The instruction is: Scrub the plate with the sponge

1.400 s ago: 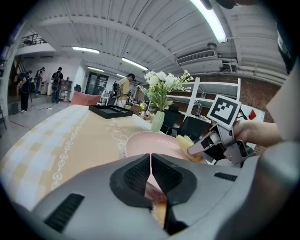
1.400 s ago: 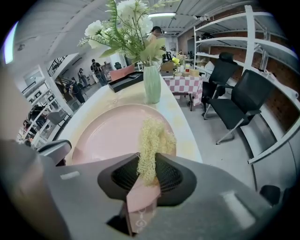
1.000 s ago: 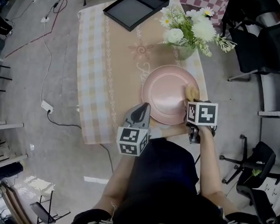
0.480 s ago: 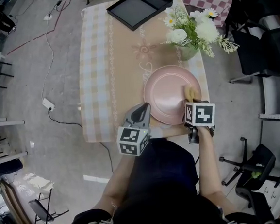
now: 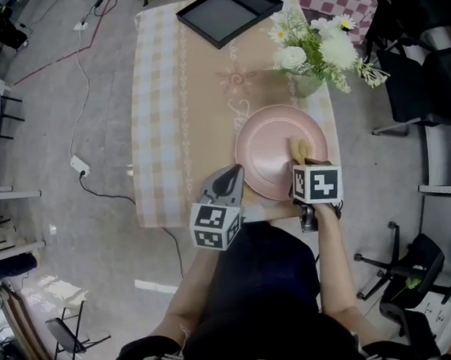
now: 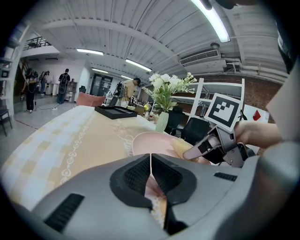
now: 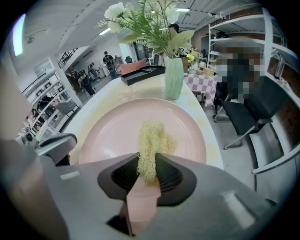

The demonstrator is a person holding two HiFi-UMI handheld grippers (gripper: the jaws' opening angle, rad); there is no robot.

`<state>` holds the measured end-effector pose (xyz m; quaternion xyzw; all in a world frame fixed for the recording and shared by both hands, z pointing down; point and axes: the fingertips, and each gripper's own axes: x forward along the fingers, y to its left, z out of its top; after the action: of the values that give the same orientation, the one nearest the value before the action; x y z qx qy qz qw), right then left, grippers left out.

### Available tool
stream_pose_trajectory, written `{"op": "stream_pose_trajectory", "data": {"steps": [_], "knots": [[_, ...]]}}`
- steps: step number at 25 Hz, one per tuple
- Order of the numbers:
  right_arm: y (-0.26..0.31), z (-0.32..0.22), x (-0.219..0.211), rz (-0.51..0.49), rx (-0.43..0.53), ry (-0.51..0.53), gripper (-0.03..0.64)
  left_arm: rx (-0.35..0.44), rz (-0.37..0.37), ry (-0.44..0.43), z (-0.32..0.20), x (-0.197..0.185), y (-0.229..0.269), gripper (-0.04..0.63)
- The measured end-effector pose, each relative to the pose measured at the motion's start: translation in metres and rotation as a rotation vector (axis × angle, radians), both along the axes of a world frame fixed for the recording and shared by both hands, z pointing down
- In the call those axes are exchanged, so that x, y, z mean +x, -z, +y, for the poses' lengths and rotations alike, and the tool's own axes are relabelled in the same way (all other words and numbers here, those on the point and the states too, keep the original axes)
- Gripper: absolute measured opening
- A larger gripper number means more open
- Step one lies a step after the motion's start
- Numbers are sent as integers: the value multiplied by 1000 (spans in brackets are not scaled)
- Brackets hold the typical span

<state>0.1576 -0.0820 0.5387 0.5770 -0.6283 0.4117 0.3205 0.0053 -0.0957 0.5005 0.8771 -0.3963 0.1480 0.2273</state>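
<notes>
- The table (image 5: 164, 102) wears a checked beige cloth. A black tray (image 5: 226, 9) sits at its far edge, and a vase of flowers (image 5: 308, 50) stands by its right edge.
- The plate (image 5: 269, 144), pink and round, lies flat at the table's near right corner, just short of the vase. I judge it to be stiff and smooth, breakable if knocked off, and likely to skate on the cloth under a sideways push. It sits close to both edges, so it wants steadying at the rim rather than lifting.
- My left claw (image 5: 229, 179) has its jaws together with only a hairline between the pads and nothing gripped. Its tip sits at the plate's near left rim. I cannot tell whether it presses on the rim or only hovers over it.
- My right claw (image 7: 149, 171) is clenched on the sponge, with both pads biting into its near end.
- The sponge (image 7: 151, 140) is a yellow, fibrous strip, soft and light. It sticks out past the pads, and its free end lies on the right half of the plate. Being so limp, it should be held low and close to the working end, or it will fold over instead of scrubbing.
</notes>
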Motion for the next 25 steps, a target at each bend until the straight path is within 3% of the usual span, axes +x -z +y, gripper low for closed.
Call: {"op": "stream_pose_trajectory", "data": {"steps": [7, 25], "knots": [[0, -2, -20, -8, -1, 52, 92, 1, 2, 9, 0, -3, 0, 17], [0, -6, -40, -57, 8, 68, 93, 1, 0, 21, 3, -9, 0, 17]]}}
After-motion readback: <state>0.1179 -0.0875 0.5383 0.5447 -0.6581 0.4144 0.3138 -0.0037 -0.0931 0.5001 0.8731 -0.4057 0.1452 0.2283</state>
